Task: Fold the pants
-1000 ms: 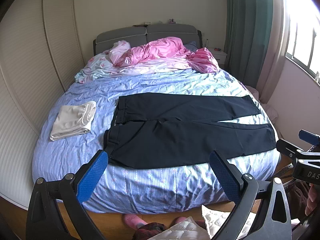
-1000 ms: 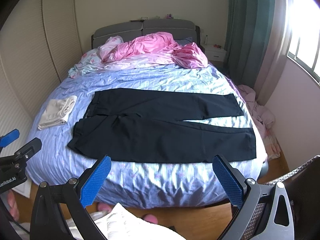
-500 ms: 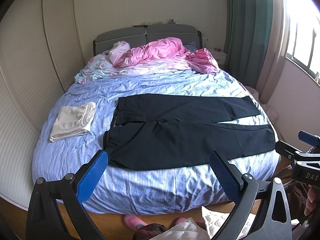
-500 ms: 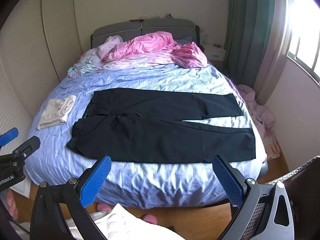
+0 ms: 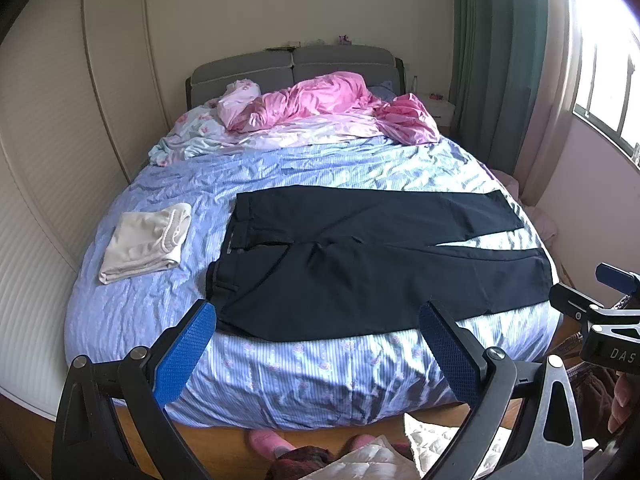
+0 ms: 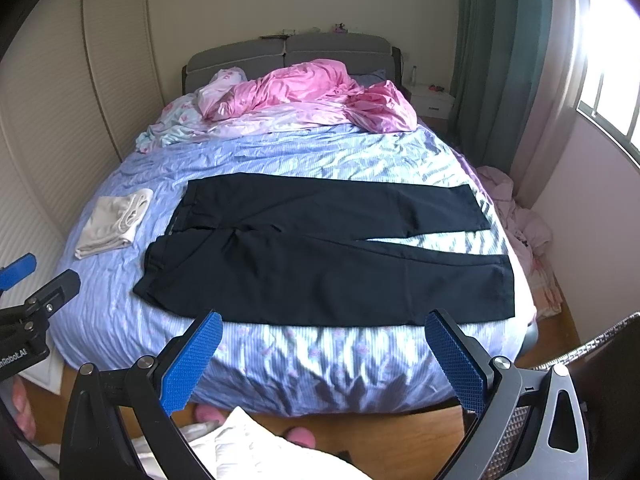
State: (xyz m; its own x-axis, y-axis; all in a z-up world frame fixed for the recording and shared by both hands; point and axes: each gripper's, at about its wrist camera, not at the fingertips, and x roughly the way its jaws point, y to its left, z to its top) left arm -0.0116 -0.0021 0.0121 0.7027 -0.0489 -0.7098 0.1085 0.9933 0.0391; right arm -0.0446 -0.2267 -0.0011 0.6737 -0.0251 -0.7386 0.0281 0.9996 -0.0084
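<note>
At the bottom of the left wrist view the left gripper [image 5: 318,344] hangs with its blue-padded jaws spread wide and nothing between them, held off the near edge of the bed [image 5: 280,384]. The right gripper [image 6: 324,350] sits the same way at the bottom of the right wrist view, jaws wide apart and empty, also short of the mattress. Below both, pink slippers [image 5: 266,442] show on the wooden floor. Past the fingertips, the dark pants [image 5: 372,264] lie flat across the middle of the blue striped bedcover, waistband toward the left of the frame and the two legs running to the right, slightly parted at the cuffs; neither gripper touches them. To the left of the waistband, apart from it, rests a folded cream garment [image 5: 146,242]. Farther back, a crumpled pink quilt [image 5: 332,102] is heaped against the grey headboard [image 5: 292,62]. A green curtain [image 5: 496,60] hangs at the upper right, beside the bright window [image 5: 608,68].
</note>
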